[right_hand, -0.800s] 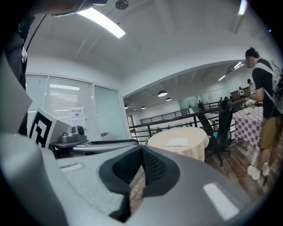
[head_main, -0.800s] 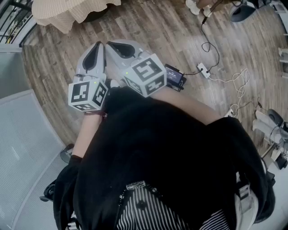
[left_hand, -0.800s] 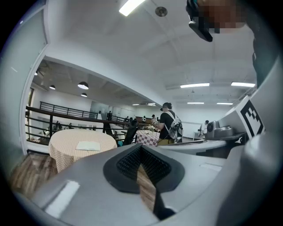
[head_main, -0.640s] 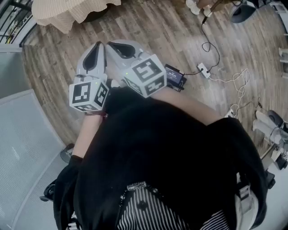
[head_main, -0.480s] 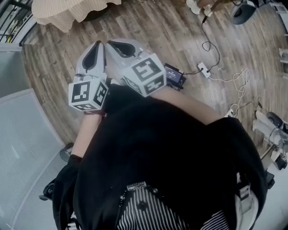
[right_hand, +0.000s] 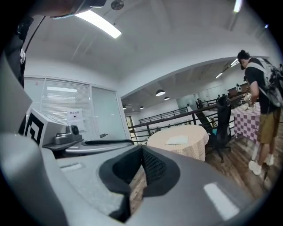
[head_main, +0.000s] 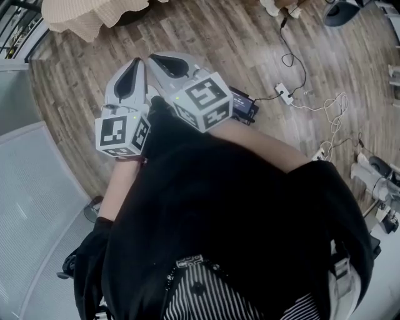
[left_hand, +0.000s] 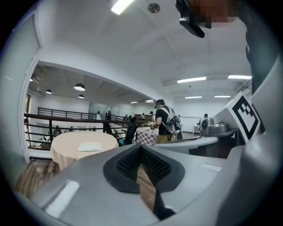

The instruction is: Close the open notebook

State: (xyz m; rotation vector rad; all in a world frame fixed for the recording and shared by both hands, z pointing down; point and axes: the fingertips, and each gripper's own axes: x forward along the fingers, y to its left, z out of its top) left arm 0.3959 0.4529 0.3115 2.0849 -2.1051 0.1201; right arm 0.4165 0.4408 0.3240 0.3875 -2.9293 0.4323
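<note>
With left gripper (left_hand: 141,148) and right gripper (right_hand: 142,150) both clenched and empty, the operator should first approach the distant notebook (left_hand: 89,146) on the round table (left_hand: 64,153).

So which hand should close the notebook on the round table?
Left, barely. The left gripper and right gripper are both shut, side by side, far from the notebook; the table lies on the left gripper's side.

Open wood floor (head_main: 237,37) ahead; round table (left_hand: 66,154), chair (right_hand: 221,128) beyond.
</note>
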